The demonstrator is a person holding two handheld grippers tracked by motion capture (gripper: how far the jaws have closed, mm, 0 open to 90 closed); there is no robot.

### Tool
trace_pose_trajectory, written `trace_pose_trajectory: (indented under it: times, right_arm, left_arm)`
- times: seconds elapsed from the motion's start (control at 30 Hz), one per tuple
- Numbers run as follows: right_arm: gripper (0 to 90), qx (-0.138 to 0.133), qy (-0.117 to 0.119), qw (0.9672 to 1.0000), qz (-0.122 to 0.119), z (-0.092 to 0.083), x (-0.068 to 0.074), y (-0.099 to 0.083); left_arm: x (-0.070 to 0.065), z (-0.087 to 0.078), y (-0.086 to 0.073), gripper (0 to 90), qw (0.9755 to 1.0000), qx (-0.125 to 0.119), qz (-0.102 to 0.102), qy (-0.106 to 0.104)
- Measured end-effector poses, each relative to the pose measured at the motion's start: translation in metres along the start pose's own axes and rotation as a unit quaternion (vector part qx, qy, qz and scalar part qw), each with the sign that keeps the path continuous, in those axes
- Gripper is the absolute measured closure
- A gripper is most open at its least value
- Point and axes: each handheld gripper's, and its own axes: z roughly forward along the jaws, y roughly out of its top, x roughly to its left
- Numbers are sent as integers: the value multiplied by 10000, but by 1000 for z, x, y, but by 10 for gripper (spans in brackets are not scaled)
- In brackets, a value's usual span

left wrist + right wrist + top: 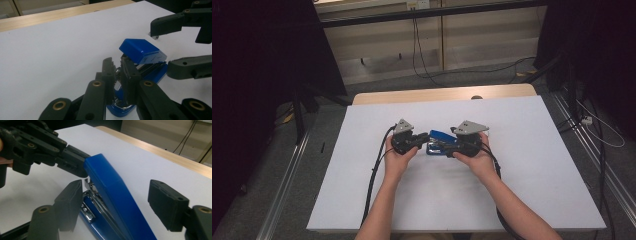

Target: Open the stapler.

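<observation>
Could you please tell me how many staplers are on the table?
1: a blue stapler, its top raised, lies mid-table between the left gripper and right gripper. None appears hidden.

Glossy blue plastic stapler with shiny chrome metal inside, matt black plastic jaws, smooth white sheet, pale wood table

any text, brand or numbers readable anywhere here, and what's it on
None can be read.
Blue stapler: faint pale marks on the side of its raised top, too small and blurred to read.
Left gripper and right gripper: no lettering on the black jaws.
White table: blank.
</observation>
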Motion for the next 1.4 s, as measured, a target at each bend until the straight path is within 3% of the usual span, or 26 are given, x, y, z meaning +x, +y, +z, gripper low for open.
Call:
trace_pose_trajectory:
  times: [0.13,0.27,0.43,0.5,0.83,0.97,1.4]
  right_arm:
    - [303,19,-5,10000,28,1,0,1]
    - [399,-34,41,10000,57,-2,3,0]
    - [717,-122,117,9998,88,-9,7,1]
    - [900,-192,284,9991,232,-12,6,1]
    - [900,-98,556,9976,396,0,18,-6]
    - [900,-119,452,9968,650,11,21,-13]
    - [900,-209,298,9955,880,23,24,-15]
  left_arm:
    - [0,0,0,818,10000,-9,-28,-10]
    - [0,0,1,818,10000,-22,-42,-23]
    - [0,0,1,815,10000,18,-44,12]
    - [0,1,1,813,10000,-31,-82,-12]
    - [-1,0,3,812,9999,-79,-74,-20]
    - [-2,0,4,812,9999,-95,-47,-19]
    - [-3,-1,4,812,9999,-135,-9,-7]
